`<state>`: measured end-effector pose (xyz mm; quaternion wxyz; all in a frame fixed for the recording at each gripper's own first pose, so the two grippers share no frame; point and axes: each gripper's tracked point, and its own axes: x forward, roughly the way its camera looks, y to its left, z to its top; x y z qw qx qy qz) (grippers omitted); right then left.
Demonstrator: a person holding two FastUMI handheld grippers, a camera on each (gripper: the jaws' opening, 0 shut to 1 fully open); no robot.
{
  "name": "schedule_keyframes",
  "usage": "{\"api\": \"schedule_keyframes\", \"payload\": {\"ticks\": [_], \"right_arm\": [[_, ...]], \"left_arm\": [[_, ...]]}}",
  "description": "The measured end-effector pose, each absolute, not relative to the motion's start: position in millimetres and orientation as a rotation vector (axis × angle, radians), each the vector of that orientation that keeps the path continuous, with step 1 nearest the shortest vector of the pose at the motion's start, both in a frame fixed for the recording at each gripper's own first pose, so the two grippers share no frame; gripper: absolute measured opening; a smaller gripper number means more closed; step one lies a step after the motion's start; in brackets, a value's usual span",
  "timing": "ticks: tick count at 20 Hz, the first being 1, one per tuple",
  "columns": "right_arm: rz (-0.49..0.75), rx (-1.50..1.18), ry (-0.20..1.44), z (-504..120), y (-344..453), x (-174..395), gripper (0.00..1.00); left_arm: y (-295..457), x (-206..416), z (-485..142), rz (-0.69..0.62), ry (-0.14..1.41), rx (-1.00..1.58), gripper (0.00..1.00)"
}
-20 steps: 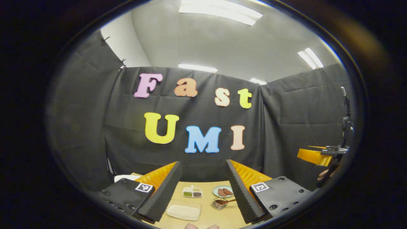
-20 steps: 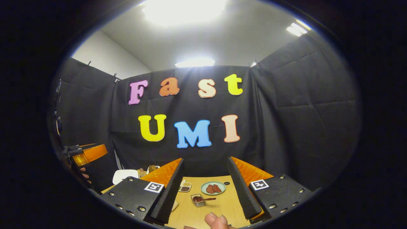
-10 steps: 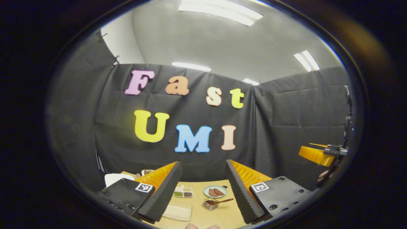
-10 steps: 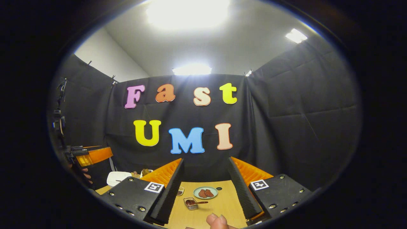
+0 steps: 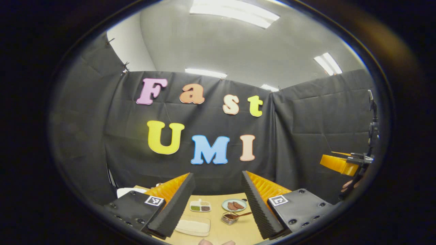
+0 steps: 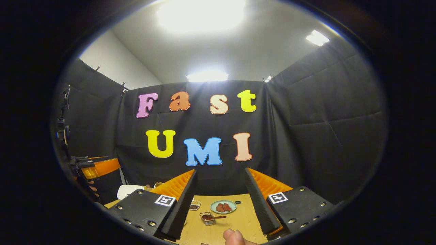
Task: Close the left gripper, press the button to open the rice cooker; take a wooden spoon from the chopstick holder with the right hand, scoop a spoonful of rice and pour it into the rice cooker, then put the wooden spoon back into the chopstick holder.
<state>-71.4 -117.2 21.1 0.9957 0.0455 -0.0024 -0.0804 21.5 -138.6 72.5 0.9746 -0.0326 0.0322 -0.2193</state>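
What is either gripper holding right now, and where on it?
Nothing. The left gripper and the right gripper both stand open above the table with only air between their fingers.

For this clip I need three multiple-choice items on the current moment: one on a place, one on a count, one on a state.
1. In the left gripper view, where does the small metal tin with the spoon stand relative to the round plate?
A. Nearer the camera
B. Behind it, by the wall
C. On top of it

2. How many brown pieces lie on the round plate?
A. None
B. Two
C. Five

3. How do the left gripper and right gripper stand?
A. Both open
B. Both shut
C. Left shut on the spoon

Key: 1 A, the tin sits lower in the view, in front of the plate. 2 B, two pieces lie side by side. 3 A, a wide gap of table shows between each gripper's fingers.
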Motion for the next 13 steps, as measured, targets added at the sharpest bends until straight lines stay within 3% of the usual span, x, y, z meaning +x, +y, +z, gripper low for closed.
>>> {"api": "schedule_keyframes", "payload": {"ticks": [13], "right_arm": [[-0.118, 0.094, 0.026, 24, -93, -59, 0.83]], "left_arm": [[-100, 15, 68, -0.383, 0.072, -0.088, 0.92]]}}
